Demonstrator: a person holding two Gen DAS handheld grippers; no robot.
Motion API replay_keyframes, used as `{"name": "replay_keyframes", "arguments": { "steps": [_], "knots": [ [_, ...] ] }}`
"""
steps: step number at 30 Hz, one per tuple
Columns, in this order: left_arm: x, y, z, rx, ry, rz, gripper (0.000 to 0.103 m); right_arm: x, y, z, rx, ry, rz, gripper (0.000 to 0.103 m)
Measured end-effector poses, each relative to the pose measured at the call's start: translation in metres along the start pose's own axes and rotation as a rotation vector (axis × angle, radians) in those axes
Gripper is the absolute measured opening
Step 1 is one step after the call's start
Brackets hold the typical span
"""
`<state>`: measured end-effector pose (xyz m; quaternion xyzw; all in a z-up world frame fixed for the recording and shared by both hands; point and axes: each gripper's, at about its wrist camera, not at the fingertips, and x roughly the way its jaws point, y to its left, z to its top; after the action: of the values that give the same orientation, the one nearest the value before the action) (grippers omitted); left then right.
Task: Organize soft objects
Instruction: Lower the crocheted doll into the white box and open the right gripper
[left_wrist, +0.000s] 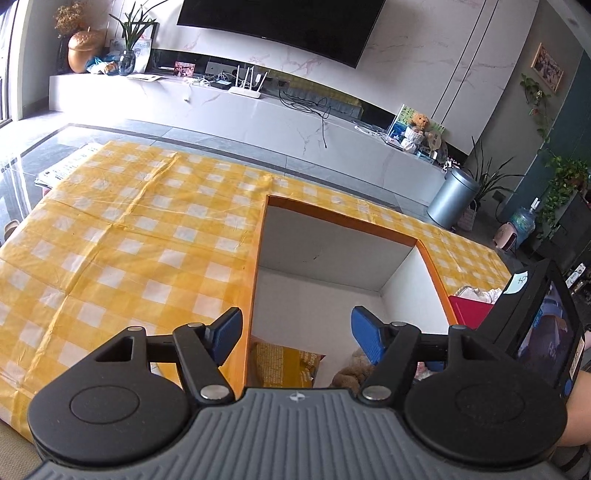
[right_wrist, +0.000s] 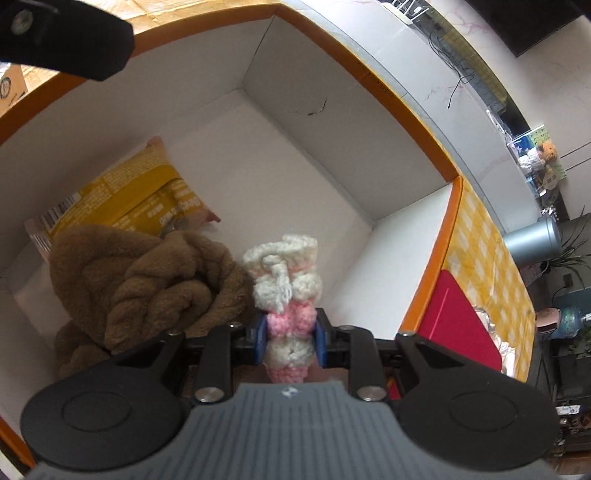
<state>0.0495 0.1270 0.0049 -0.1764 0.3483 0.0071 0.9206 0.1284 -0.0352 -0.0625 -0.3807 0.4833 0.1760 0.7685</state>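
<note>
A: Which step is the person working through at this moment?

B: The right gripper (right_wrist: 289, 341) is carrying a pink and white knitted toy (right_wrist: 286, 291) over the open box (right_wrist: 424, 122); its jaws are pinching the toy around its pink middle, and the white end is hanging forward toward the box floor; I am judging this as the placing step, with the toy not yet set down.

A: And what is already lying in the box?

B: 2 things are sitting at the near left end; a brown towel (right_wrist: 147, 280) is bunched up, and a yellow snack packet (right_wrist: 125, 192) is lying behind it, partly under its edge; the toy is hanging just beside the towel, though I cannot tell whether they are touching.

A: What is the left gripper (left_wrist: 295, 338) doing?

B: Its jaws are standing spread with nothing between them; it is hovering over the near left wall of the box, above the corner with the packet (left_wrist: 286, 365) and towel (left_wrist: 349, 371).

A: So what is the next move calling for?

B: Lowering the toy onto the bare white floor to the right of the towel, then spreading the jaws to let it drop; being soft yarn, it is likely to flop over rather than stand, so a low release is looking sensible; the box is resting on the yellow checked surface (left_wrist: 129, 236), and a red container (right_wrist: 461, 325) outside its right wall is holding something pale that I cannot make out, so more sorting may be waiting.
</note>
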Motion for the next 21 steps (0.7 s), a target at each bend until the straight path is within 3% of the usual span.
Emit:
{"name": "replay_keyframes", "arguments": {
  "steps": [9, 13, 19, 21],
  "knots": [
    [-0.01, -0.001, 0.003, 0.003, -0.033, 0.009, 0.08, -0.058, 0.015, -0.023, -0.04, -0.084, -0.068, 0.024],
    [-0.009, 0.001, 0.002, -0.017, -0.006, -0.029, 0.078, -0.077, 0.006, -0.024, -0.002, -0.056, 0.005, 0.024],
    [-0.01, -0.003, 0.0, -0.006, -0.009, -0.038, 0.078, -0.051, 0.0, -0.019, 0.079, 0.034, 0.096, 0.024],
    [-0.009, -0.003, 0.0, -0.006, -0.007, -0.039, 0.077, -0.037, -0.002, -0.018, 0.108, 0.049, 0.077, 0.024]
  ]
}}
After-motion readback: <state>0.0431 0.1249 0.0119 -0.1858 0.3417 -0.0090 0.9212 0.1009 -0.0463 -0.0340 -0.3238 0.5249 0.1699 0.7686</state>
